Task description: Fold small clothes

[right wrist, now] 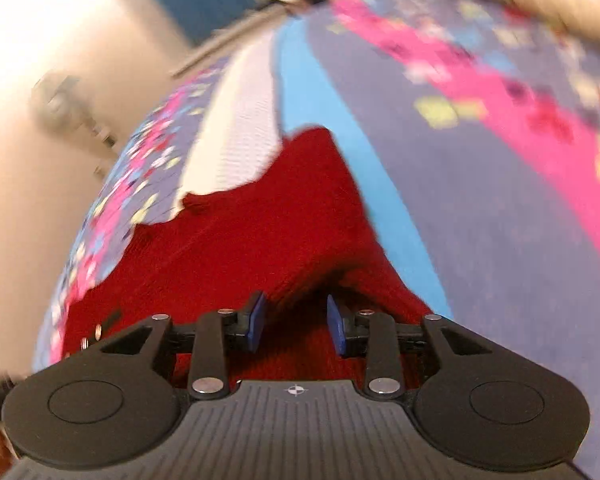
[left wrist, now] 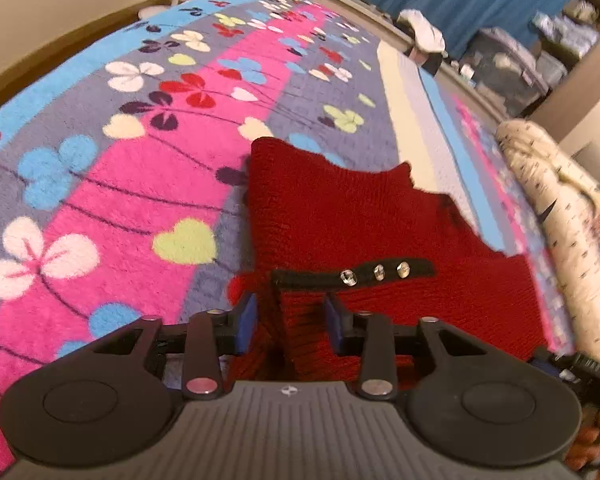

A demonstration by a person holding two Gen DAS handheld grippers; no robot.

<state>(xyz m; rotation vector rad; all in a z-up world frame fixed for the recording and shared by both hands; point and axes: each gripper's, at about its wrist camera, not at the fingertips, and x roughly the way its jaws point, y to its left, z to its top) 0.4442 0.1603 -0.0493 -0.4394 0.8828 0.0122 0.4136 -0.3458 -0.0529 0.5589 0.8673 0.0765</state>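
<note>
red knitted garment (left wrist: 340, 216) lies on flowered fleece blanket (left wrist: 100, 184); left gripper (left wrist: 292, 320) and right gripper (right wrist: 296, 320) both parted, fabric between, pads not pressing.

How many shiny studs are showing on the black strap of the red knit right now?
3 on the black strap in the left wrist view: left stud, middle stud, right stud, all in a row. More may hide beyond the strap's folded left end.

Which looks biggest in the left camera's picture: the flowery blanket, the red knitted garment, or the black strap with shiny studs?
1. Flowery blanket, filling most of the picture.
2. Red knitted garment.
3. Black strap, by far the smallest.
The garment lies nearer the camera, which flatters it.
</note>
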